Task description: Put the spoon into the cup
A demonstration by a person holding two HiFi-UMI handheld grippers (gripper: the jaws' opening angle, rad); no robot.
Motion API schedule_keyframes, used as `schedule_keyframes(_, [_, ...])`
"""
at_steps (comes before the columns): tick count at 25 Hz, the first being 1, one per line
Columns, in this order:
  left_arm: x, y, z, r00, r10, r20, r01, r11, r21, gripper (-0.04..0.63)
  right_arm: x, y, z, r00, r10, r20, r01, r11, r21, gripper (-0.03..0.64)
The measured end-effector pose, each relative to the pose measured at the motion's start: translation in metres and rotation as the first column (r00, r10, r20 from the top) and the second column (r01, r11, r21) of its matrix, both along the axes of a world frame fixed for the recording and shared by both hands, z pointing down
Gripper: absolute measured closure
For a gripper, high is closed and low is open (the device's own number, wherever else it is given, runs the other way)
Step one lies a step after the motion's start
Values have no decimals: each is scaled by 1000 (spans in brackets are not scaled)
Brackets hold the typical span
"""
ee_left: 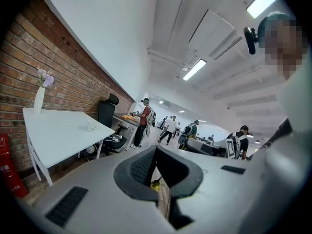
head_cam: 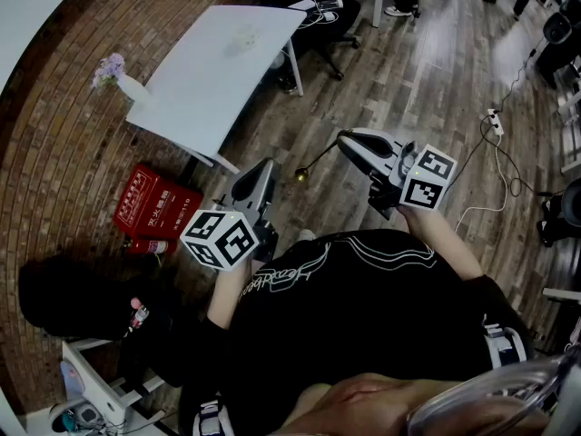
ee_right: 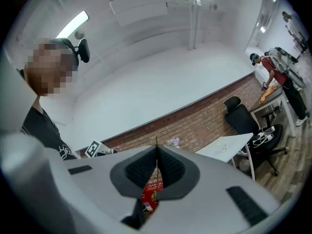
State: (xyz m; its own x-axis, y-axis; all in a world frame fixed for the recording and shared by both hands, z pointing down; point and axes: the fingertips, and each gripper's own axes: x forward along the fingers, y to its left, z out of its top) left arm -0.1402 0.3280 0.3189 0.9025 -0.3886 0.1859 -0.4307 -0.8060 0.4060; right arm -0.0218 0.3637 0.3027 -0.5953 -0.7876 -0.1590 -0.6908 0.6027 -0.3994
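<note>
Spoon (head_cam: pixel 302 175): thin dark stem, small rounded gold bowl, held in the air.
We record the right gripper's (head_cam: pixel 344 138) ribbed fingers clamped on the stem, and the left gripper's (head_cam: pixel 266 167) fingers together and empty, near the bowl. A small white cup (head_cam: pixel 245 36) stands on the flat white surface (head_cam: pixel 204 84).

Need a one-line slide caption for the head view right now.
Right gripper, jaws shut on a thin spoon, beside the left gripper; white table ahead.
</note>
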Motion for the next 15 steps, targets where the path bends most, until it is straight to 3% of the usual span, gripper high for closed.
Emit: schedule_keyframes(15, [7, 17, 6, 1000, 15, 15, -14, 1000, -6, 591, 11, 10, 10, 999, 24, 42, -22, 999, -40, 617])
